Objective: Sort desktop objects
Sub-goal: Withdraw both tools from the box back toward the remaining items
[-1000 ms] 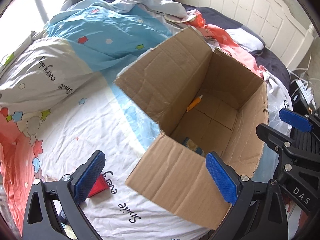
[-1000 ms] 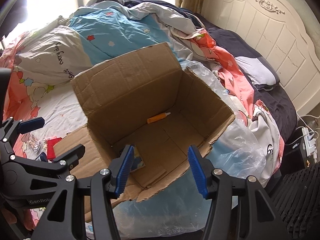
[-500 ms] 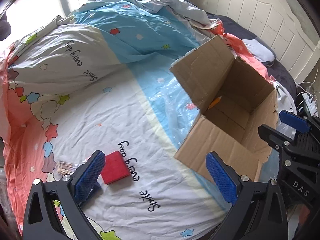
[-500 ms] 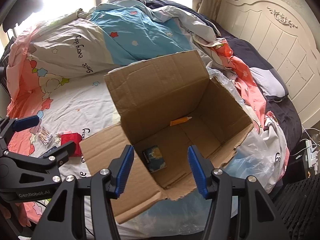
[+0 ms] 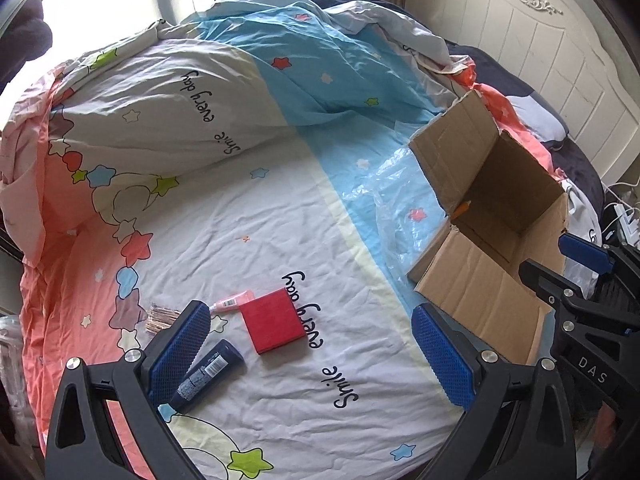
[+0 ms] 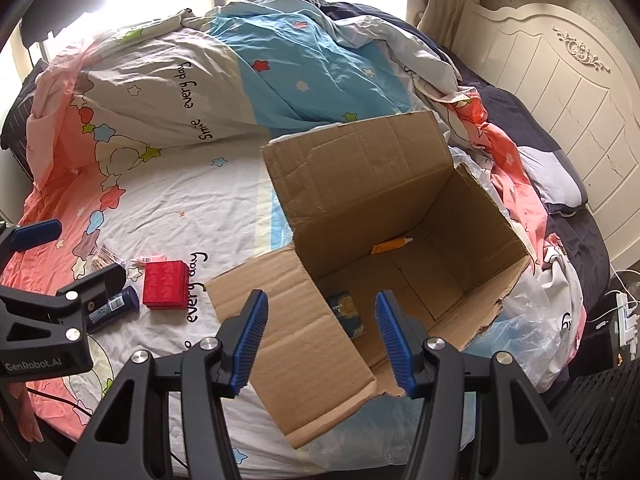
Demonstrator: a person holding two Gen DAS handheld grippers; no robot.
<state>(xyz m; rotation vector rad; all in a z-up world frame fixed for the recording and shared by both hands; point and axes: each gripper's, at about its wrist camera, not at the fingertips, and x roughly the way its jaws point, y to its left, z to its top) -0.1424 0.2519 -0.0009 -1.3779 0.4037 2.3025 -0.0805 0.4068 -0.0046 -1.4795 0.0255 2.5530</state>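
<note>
An open cardboard box (image 6: 472, 240) lies on the bed; inside are an orange tube (image 6: 390, 245) and a small dark blue pack (image 6: 347, 312). The box also shows in the left wrist view (image 5: 500, 208). On the quilt lie a red box (image 5: 274, 319), a dark blue tube (image 5: 208, 374), a pink tube (image 5: 234, 300) and a clear packet of brown sticks (image 5: 158, 316). My left gripper (image 5: 312, 352) is open and empty above the red box. My right gripper (image 6: 320, 336) is open and empty over the box's front flap.
A rumpled star-print quilt (image 5: 200, 120) covers the bed. A clear plastic bag (image 6: 532, 320) lies under the box. A white headboard (image 6: 560, 92) stands at the right. Cables and a power strip (image 6: 624, 316) are off the bed's right side.
Both grippers have pulled back and swung left from the box. The left view now takes in the red box, the tubes and the packet. Both stay open.
</note>
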